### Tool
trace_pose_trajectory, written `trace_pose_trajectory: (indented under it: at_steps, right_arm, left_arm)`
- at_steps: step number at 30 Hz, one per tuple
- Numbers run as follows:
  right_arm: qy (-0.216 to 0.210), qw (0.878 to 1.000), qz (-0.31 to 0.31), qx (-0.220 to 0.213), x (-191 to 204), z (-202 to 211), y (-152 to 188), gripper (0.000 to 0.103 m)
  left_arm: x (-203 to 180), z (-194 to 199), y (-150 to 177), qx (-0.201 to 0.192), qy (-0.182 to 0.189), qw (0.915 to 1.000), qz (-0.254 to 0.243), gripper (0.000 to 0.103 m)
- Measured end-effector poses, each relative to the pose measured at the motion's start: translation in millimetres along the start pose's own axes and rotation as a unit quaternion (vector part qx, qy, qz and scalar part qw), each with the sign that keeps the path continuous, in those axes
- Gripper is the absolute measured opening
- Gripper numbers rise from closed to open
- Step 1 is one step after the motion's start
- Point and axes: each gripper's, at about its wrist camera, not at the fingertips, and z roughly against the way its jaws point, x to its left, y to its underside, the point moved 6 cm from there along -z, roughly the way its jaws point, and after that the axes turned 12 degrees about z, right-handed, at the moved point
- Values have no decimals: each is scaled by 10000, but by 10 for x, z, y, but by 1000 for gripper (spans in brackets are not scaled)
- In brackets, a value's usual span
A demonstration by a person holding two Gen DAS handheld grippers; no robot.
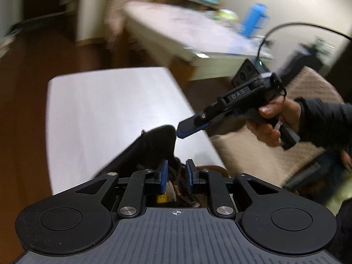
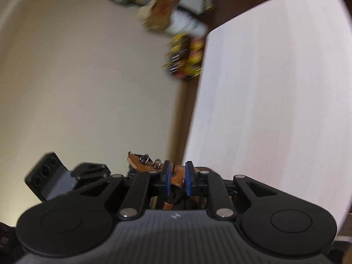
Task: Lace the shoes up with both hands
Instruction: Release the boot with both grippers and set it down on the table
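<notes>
Left wrist view: dark shoe (image 1: 151, 147) on the white table (image 1: 105, 114), laces bunched under the left gripper (image 1: 176, 176), jaws apart, clamping nothing. Right wrist view: tan shoe leather with metal lace rings; right gripper (image 2: 177, 177) jaws apart, pads gripping nothing.

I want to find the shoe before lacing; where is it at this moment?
The shoe lies at the near edge of the white table, bottom centre in both wrist views, just beyond the left gripper and under the right gripper.

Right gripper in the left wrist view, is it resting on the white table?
No, the right gripper hangs in the air above the white table, beside the shoe.
</notes>
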Motion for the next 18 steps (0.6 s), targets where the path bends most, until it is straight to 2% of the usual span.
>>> trace_pose_trajectory:
  at_steps: [3,6,8,10,13,14,15,18]
  right_arm:
    - [-633,9972,-383,65,-268,-113,-57,23]
    - [-1140,9918,-540,196,-341,-208,-77,24]
    - [-1318,9890,-578,352,-362,-285,-84,24]
    - [-1420,9859,-609,641,-396,-411,-101,23]
    - [-1471,9840,-555,834,-424,-512,-140,21]
    - [-1502,9831,-526,902,-435,-537,-155,11]
    - [-1534,9821,-496,972,-446,-562,-169,7]
    - [-1516,9827,-272,1030,-410,-474,-265,2]
  left_arm:
    - [-231,56,96,-31,-371,9975,606,18]
    - [-452,128,187,-34,-487,9930,1078,18]
    - [-545,148,246,-40,-577,9899,1293,18]
    - [-603,136,292,-66,-638,9864,1516,18]
    - [-590,91,367,-98,-701,9811,1803,18]
    - [-564,66,401,-108,-732,9793,1885,18]
    - [-538,41,435,-118,-764,9774,1966,18]
    - [-453,5,556,-115,-852,9721,2184,18]
